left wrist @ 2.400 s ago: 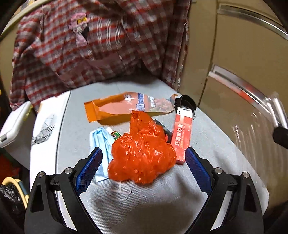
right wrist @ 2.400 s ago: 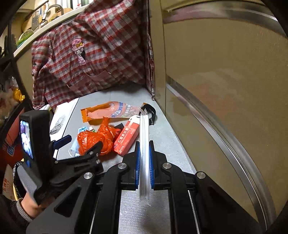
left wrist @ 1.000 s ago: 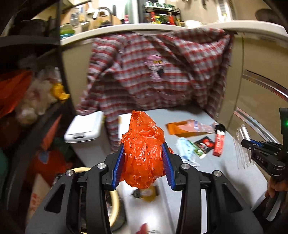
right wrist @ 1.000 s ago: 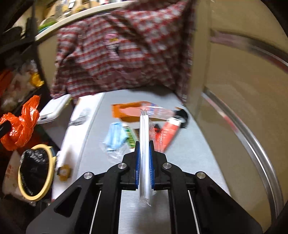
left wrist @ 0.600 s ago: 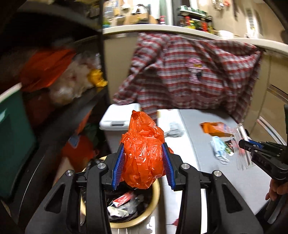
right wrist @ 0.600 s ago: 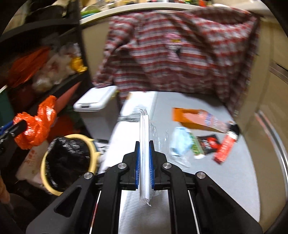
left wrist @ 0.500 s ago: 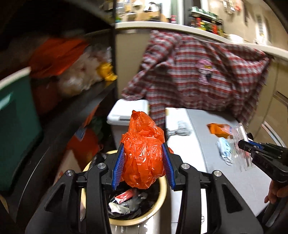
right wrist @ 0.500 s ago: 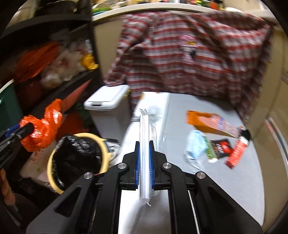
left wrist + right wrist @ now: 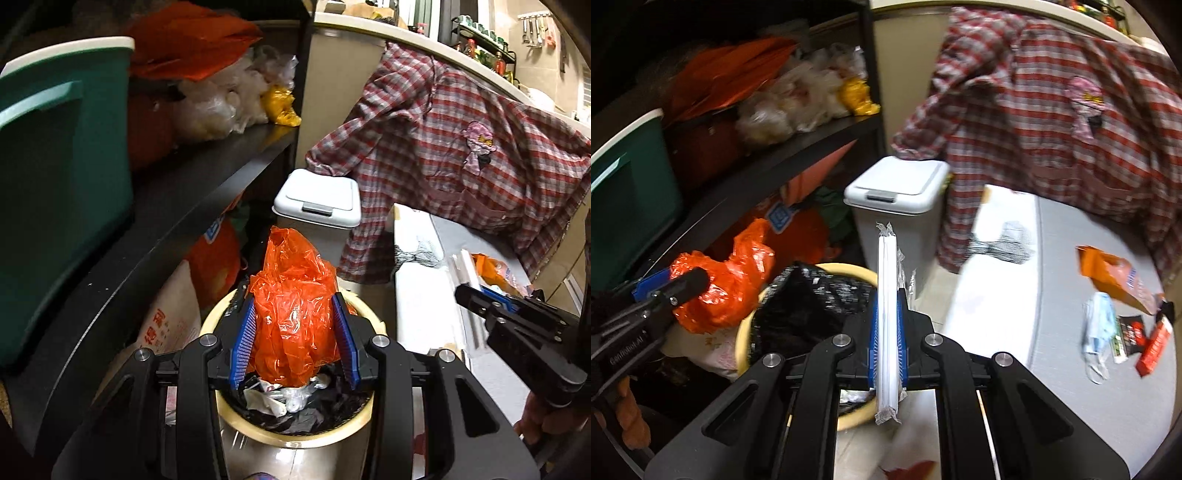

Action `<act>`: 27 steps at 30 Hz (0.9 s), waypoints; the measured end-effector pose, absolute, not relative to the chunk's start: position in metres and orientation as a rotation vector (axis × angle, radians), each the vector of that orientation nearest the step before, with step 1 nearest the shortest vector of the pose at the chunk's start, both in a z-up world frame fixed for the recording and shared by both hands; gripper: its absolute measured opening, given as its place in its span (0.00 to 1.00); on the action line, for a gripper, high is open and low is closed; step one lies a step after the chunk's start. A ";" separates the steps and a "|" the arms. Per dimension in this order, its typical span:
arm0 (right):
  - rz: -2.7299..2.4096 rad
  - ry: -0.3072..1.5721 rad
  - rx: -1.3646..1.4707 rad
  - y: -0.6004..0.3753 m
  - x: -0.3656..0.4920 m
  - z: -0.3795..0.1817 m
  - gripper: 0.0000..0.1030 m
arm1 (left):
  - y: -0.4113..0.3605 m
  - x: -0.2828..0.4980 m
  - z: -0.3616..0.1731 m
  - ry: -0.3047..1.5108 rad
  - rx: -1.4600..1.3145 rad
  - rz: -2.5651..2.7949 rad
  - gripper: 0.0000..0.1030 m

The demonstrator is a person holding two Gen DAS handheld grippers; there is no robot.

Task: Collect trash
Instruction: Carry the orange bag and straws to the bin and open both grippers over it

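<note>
The left gripper (image 9: 295, 338) has its blue-padded fingers (image 9: 242, 341) clenched on the crumpled orange plastic bag (image 9: 295, 314), and that bag hangs right above the round cream-rimmed waste bin with a black liner (image 9: 295, 434), which already has scrunched wrappers down inside. From the right wrist view the same orange plastic bag (image 9: 720, 284) sits at the bin's left rim (image 9: 849, 271), pinched in the left gripper (image 9: 672, 286). The right gripper (image 9: 886, 347) has its fingers (image 9: 873, 343) squeezed tight on a flat clear plastic wrapper (image 9: 886, 295), held edge-on and upright, just beside the bin on its right and above its rim. Beyond the bin stands a white lidded plastic bin (image 9: 897, 182), and right of it the grey surface (image 9: 1056, 280) carries more litter: an orange snack packet (image 9: 1115, 277), a light blue face mask (image 9: 1099, 328), a small black sachet (image 9: 1132, 330) and a red box (image 9: 1154, 347), all well apart from the bin. A red checked shirt (image 9: 461, 147) drapes behind the surface. Left of the bin, a dark shelf (image 9: 177, 206) holds a green tub (image 9: 59, 184) and bundled bags
</note>
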State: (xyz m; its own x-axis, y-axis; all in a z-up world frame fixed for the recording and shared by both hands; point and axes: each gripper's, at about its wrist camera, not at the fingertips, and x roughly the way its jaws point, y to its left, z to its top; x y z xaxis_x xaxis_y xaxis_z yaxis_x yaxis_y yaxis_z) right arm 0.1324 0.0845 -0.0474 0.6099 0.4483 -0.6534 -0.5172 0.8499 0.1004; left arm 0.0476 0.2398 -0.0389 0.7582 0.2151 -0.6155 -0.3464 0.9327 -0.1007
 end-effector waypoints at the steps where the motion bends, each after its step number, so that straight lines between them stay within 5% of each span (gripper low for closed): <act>1: 0.570 0.728 -0.100 0.090 0.133 -0.048 0.09 | 0.242 0.048 -0.039 0.643 -0.216 0.310 0.39; 17: 0.639 0.766 -0.113 0.130 0.145 -0.070 0.10 | 0.264 0.068 -0.060 0.733 -0.197 0.346 0.41; 20: 0.633 0.772 -0.112 0.131 0.149 -0.073 0.12 | 0.266 0.070 -0.062 0.737 -0.203 0.354 0.46; 22: 0.635 0.775 -0.115 0.132 0.150 -0.075 0.12 | 0.266 0.069 -0.061 0.726 -0.202 0.371 0.59; 24: 0.633 0.776 -0.121 0.135 0.150 -0.076 0.24 | 0.265 0.068 -0.059 0.706 -0.185 0.411 0.82; 27: 0.607 0.758 -0.107 0.131 0.149 -0.074 0.48 | 0.263 0.067 -0.057 0.690 -0.143 0.440 0.87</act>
State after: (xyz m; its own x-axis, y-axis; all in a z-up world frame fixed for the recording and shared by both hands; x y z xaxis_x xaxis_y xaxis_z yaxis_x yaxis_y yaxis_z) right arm 0.1490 0.1314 -0.0738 0.5653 0.4773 -0.6728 -0.5523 0.8248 0.1211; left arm 0.0672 0.2629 -0.0574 0.6838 0.3443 -0.6433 -0.4373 0.8991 0.0164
